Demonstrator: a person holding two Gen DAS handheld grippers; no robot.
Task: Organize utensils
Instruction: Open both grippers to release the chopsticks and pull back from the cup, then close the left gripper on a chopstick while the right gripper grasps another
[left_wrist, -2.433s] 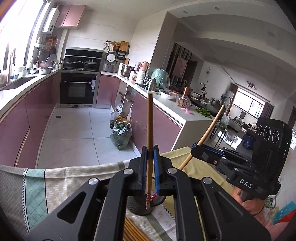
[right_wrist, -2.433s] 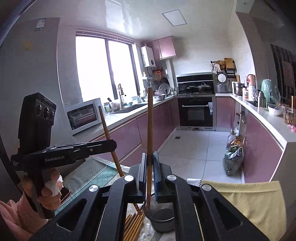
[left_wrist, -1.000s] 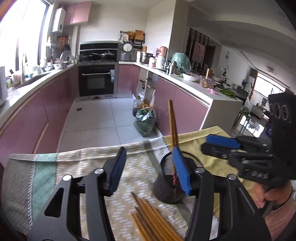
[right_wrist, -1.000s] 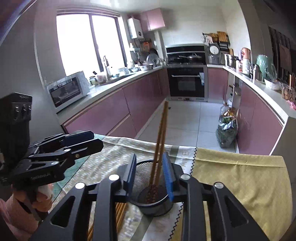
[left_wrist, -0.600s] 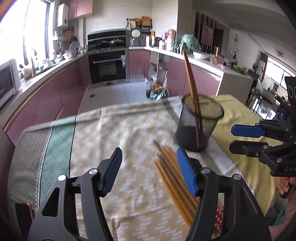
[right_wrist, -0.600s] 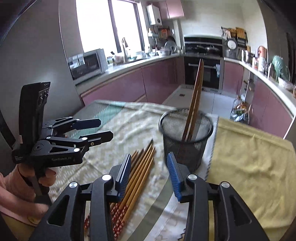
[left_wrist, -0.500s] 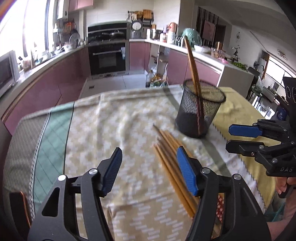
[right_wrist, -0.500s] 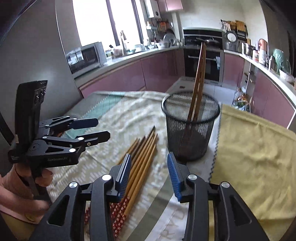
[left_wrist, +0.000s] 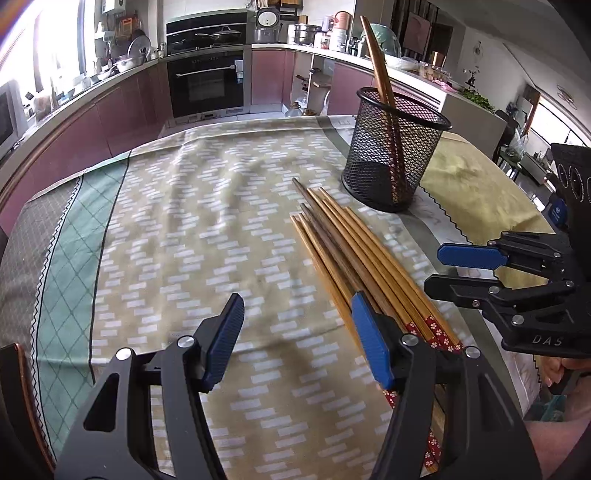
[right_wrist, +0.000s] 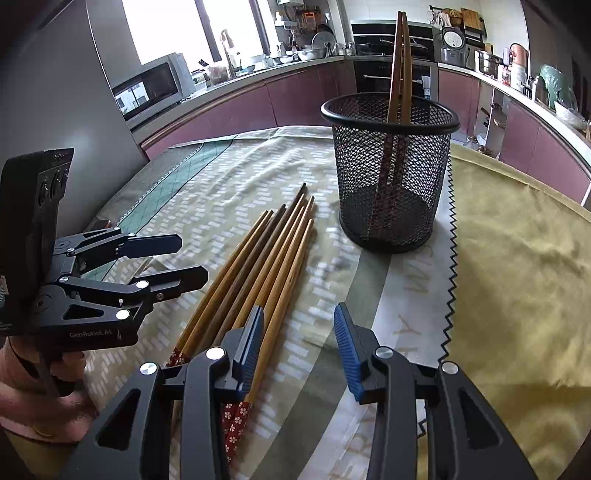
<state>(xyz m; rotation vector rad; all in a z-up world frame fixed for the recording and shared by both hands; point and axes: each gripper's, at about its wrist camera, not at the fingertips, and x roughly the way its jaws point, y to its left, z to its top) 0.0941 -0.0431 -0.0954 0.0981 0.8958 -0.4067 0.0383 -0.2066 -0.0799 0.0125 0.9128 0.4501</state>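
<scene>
A black mesh holder (left_wrist: 393, 155) (right_wrist: 389, 173) stands on the tablecloth with two wooden chopsticks (left_wrist: 380, 70) (right_wrist: 400, 66) upright in it. Several wooden chopsticks (left_wrist: 354, 254) (right_wrist: 258, 266) lie in a bundle on the cloth, red flowered ends toward me. My left gripper (left_wrist: 297, 308) (right_wrist: 194, 256) is open and empty, low over the cloth at the bundle's left side. My right gripper (right_wrist: 299, 321) (left_wrist: 432, 269) is open and empty, just right of the bundle's near ends.
A patterned tablecloth (left_wrist: 192, 206) covers the table, with a yellow cloth (right_wrist: 517, 266) to the right of the holder. Behind the table are purple kitchen cabinets (right_wrist: 280, 96), an oven (left_wrist: 205, 83) and a microwave (right_wrist: 147, 88).
Both grippers let go of their chopsticks into the holder, opened, and pulled back and down. They now hover low beside the bundle on the cloth.
</scene>
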